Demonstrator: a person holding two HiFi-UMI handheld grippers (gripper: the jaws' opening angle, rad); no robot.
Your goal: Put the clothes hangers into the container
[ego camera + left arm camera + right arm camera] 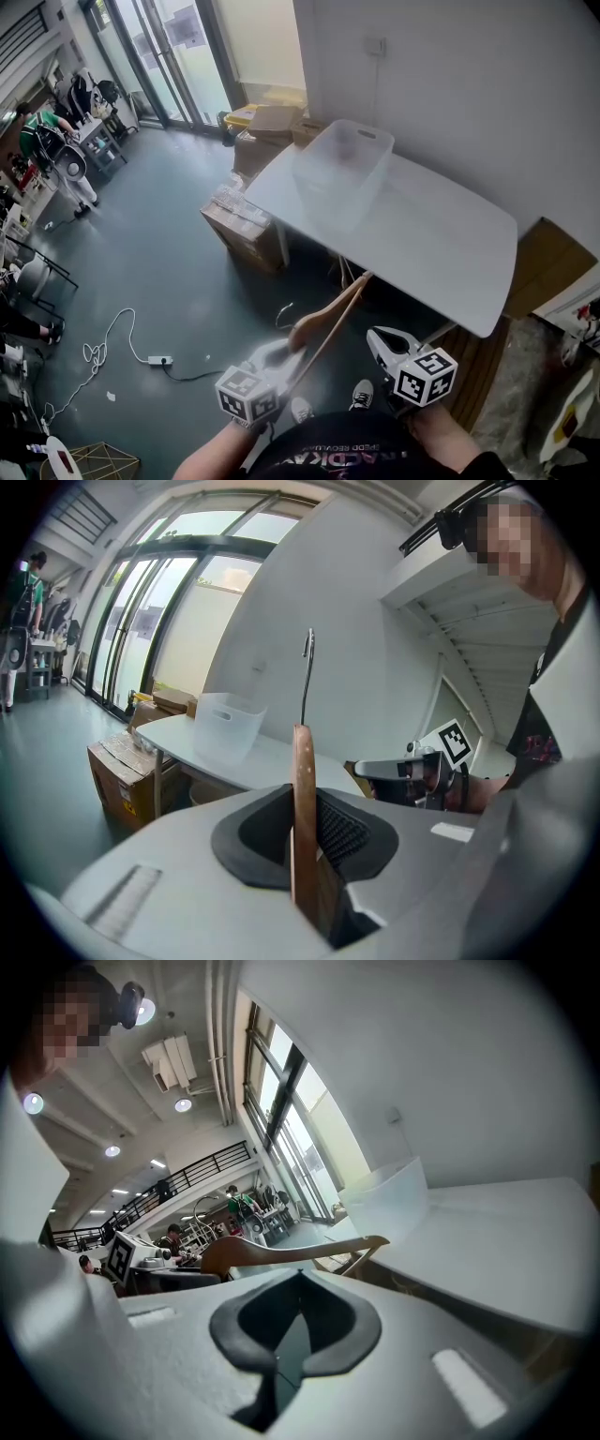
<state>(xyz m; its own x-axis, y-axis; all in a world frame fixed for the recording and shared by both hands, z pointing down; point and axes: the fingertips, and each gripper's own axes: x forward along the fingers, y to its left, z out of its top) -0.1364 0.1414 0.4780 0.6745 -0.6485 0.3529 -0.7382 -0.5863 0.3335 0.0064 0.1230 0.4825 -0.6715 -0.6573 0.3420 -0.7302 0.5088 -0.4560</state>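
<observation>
A wooden clothes hanger (330,314) with a metal hook sticks out toward the table from my left gripper (286,354), which is shut on its lower end. In the left gripper view the hanger (303,808) stands upright between the pads, with its hook (307,667) on top. A translucent plastic container (342,169) stands on the far left part of the white table (441,244); nothing shows inside it. My right gripper (380,339) hangs below the table's near edge. Its jaws stand a narrow gap apart with nothing between them (291,1335).
Cardboard boxes (246,230) sit on the floor beside and behind the table's left end. A power strip with a white cable (159,360) lies on the grey floor to the left. People work at desks (56,141) far left. A flat cardboard sheet (548,262) leans right of the table.
</observation>
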